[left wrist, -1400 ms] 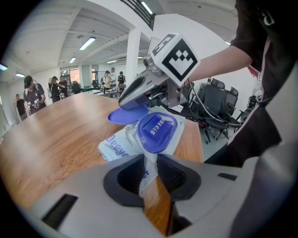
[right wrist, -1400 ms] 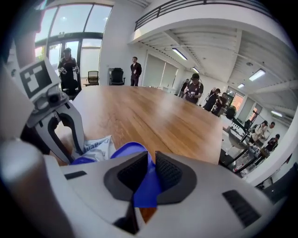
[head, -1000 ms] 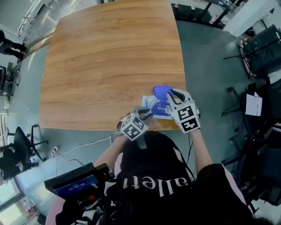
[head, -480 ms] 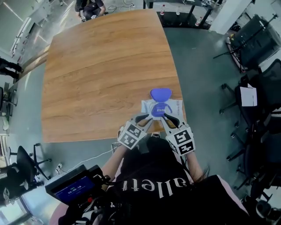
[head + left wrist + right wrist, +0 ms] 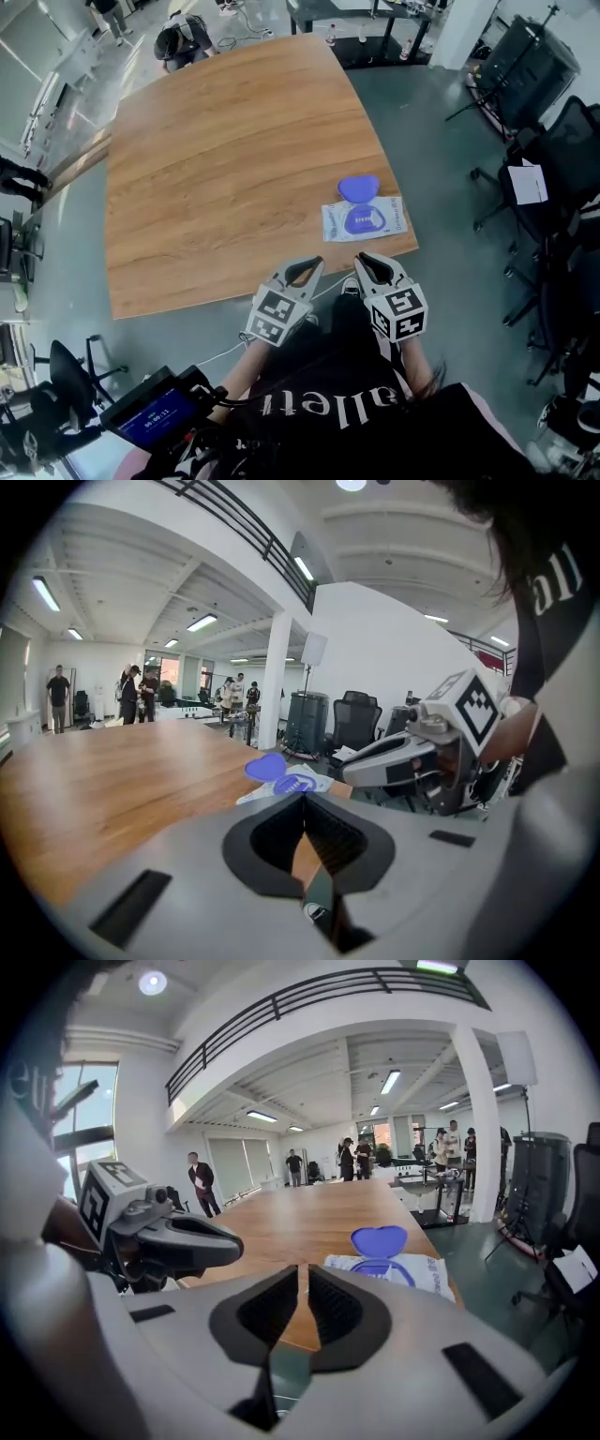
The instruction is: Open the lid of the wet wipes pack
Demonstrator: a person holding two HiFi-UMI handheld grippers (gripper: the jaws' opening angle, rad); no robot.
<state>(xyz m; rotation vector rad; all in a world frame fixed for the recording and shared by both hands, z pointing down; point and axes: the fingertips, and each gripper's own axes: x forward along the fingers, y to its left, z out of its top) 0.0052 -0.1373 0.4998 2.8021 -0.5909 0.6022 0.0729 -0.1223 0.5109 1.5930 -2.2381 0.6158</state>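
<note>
- One wet wipes pack (image 5: pixel 364 220) lies flat on the one wooden table (image 5: pixel 225 159), close to its near right corner.
- Its one purple lid (image 5: pixel 358 187) is flipped open. It stands up on the far side of the pack, and the purple opening ring shows beneath it.
- Two grippers are held side by side off the table's near edge, in front of the person's black top. Both are apart from the pack, with the table edge between.
- The left gripper (image 5: pixel 305 270) has its jaws together at the tips, with nothing held.
- The right gripper (image 5: pixel 373 265) has its jaws a narrow slit apart, with nothing between them.
- Several office chairs (image 5: pixel 562 150) stand on the grey floor to the right.
- People (image 5: pixel 183 37) are at the table's far end.
- A device with a blue screen (image 5: pixel 155 412) sits at lower left.
</note>
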